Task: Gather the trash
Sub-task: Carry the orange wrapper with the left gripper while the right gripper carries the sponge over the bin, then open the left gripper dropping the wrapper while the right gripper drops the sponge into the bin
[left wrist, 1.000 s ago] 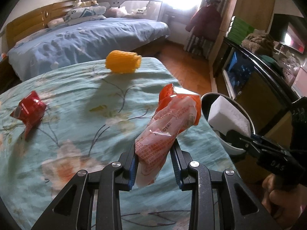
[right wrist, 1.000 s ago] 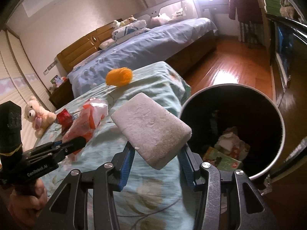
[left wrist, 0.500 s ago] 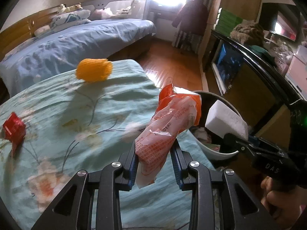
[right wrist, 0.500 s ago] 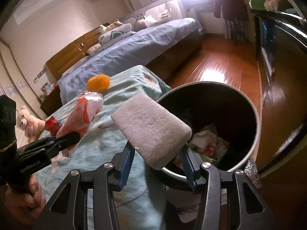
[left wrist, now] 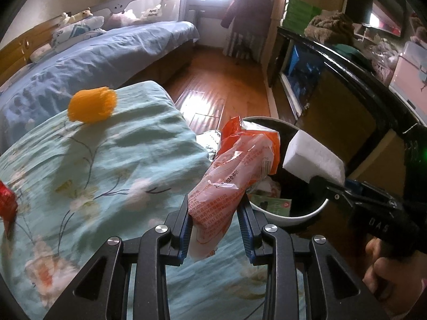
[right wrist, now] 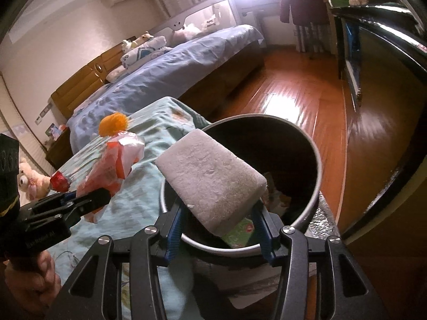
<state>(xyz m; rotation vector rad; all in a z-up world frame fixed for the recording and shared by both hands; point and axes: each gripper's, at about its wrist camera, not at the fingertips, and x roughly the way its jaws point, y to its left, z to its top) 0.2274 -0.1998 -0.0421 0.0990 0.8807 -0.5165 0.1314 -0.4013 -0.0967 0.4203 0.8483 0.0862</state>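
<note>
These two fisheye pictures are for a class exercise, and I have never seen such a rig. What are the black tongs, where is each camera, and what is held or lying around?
No robot here: a person holds a two-finger gripper in each hand, with a camera on each looking along its fingers.

Left wrist view: the left gripper clamps an orange snack wrapper. Right wrist view: the right gripper carries a white foam block over the open trash bin, which already holds litter; its jaws are opening. Each gripper also shows in the other's picture.

On the floral bedspread lie an orange ribbed cup on its side and a small red wrapper.
</note>
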